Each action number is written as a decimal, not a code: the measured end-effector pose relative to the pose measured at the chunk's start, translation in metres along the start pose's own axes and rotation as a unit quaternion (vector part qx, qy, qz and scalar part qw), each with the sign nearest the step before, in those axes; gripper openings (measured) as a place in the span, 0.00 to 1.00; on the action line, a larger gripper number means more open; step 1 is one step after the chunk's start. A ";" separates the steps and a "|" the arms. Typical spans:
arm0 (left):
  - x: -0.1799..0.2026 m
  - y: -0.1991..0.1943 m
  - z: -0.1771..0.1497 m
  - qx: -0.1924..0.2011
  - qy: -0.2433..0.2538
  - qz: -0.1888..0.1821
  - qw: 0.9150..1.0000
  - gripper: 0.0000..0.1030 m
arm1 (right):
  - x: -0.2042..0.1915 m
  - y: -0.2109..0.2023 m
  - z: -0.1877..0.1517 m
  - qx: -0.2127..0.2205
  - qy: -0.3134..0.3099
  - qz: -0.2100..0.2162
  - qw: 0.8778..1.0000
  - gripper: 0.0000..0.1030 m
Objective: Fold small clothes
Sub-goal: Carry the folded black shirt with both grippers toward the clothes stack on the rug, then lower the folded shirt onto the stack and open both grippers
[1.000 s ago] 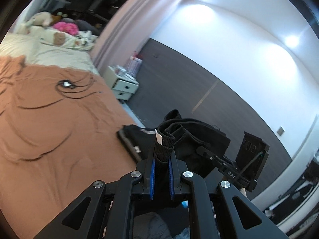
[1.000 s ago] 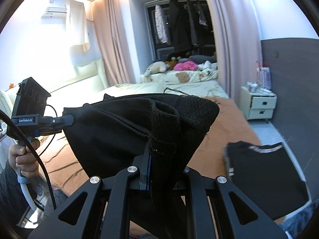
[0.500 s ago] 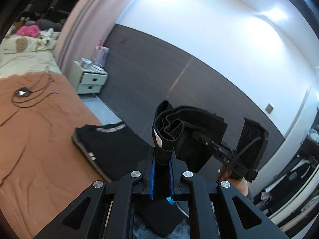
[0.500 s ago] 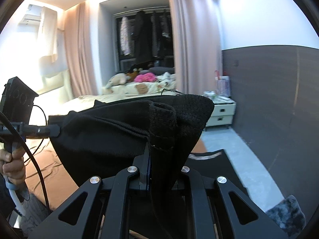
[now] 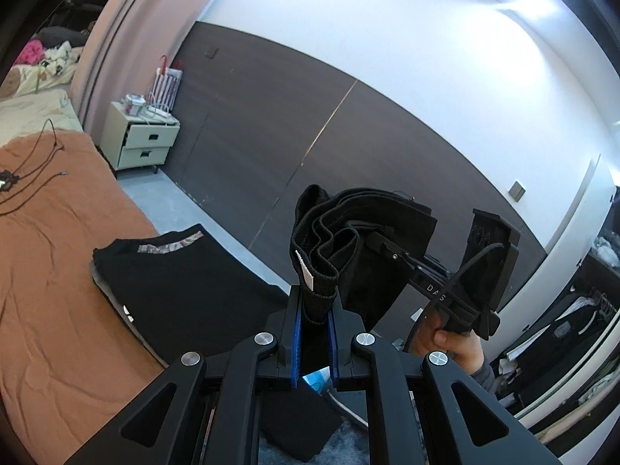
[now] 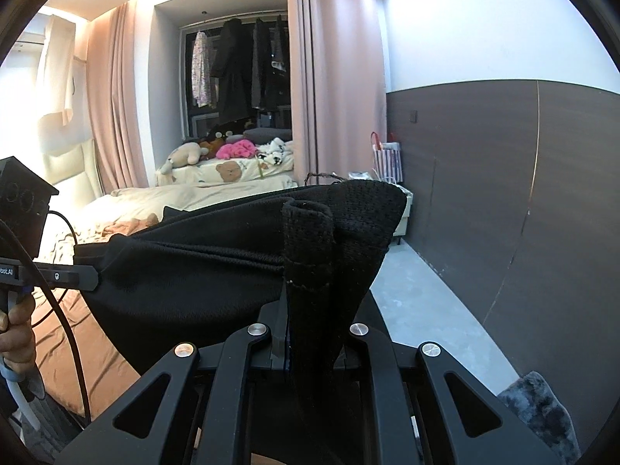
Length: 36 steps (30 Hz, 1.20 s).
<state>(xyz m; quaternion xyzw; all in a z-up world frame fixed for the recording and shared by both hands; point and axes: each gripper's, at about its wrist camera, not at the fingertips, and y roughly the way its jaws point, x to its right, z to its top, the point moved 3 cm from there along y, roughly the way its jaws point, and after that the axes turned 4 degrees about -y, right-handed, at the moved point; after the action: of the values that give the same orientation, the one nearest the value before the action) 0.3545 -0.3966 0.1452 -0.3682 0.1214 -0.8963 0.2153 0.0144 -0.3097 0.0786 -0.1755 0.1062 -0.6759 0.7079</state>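
While a black garment (image 5: 360,240) is held up in the air between the two grippers, the scene reads as follows:

left gripper (image 5: 314,343): clamped on the ribbed band of the garment; a white tag (image 5: 306,273) is seen sticking out of the band just above the blue pads (image 5: 296,343).
right gripper (image 6: 310,341): closed on another folded edge of the same garment; the pads are mostly hidden by cloth.
garment: stretched between both grippers, off the bed, bunched in folds at each clamp point; in the right wrist view its far end is seen pinched in the other gripper's tip.
hands: the right hand (image 5: 459,348) is seen on the handle in the left wrist view; the left hand (image 6: 15,337) is seen at the frame edge in the right wrist view.
folded shirt (image 5: 174,290): black, laid flat on the corner of the bed, below the held garment.
bed (image 5: 46,271): covered with an orange-brown sheet; cables (image 5: 27,170) are lying on it.
nightstand (image 5: 141,143): cream, two drawers, set against the dark wall panel (image 5: 310,147).
plush toys (image 6: 221,151): piled at the far end of the bed.
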 end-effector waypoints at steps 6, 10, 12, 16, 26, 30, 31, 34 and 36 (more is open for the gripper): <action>-0.034 0.022 0.012 -0.008 -0.022 0.020 1.000 0.11 | -0.044 0.029 -0.005 -0.018 0.007 0.000 1.000 0.08; -0.064 0.037 0.024 -0.012 -0.040 0.032 0.999 0.11 | -0.077 0.060 -0.006 -0.033 0.008 0.004 0.999 0.08; -0.077 0.044 0.029 -0.016 -0.048 0.036 0.998 0.11 | -0.096 0.074 -0.008 -0.039 0.011 0.007 0.999 0.08; -0.101 0.060 0.040 -0.020 -0.058 0.043 0.997 0.11 | -0.121 0.103 -0.011 -0.052 0.017 0.012 0.998 0.08; -0.178 0.113 0.051 -0.048 -0.103 0.055 0.992 0.11 | -0.177 0.167 -0.025 -0.108 0.019 0.014 0.994 0.08; -0.208 0.133 0.048 -0.061 -0.123 0.060 0.989 0.11 | -0.199 0.187 -0.032 -0.133 0.017 0.016 0.991 0.08; -0.213 0.136 0.047 -0.063 -0.126 0.061 0.988 0.11 | -0.198 0.185 -0.034 -0.137 0.017 0.017 0.990 0.08; -0.231 0.144 0.046 -0.067 -0.138 0.066 0.986 0.11 | -0.202 0.189 -0.038 -0.151 0.020 0.016 0.988 0.08; -0.240 0.148 0.045 -0.069 -0.143 0.068 0.985 0.11 | -0.215 0.196 -0.040 -0.157 0.022 0.015 0.987 0.08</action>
<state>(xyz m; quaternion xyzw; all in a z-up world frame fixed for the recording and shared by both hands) 0.5833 -0.4150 -0.0252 -0.4971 0.1757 -0.8073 0.2652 0.1652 -0.0952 -0.0536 -0.2679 0.2298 -0.6436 0.6791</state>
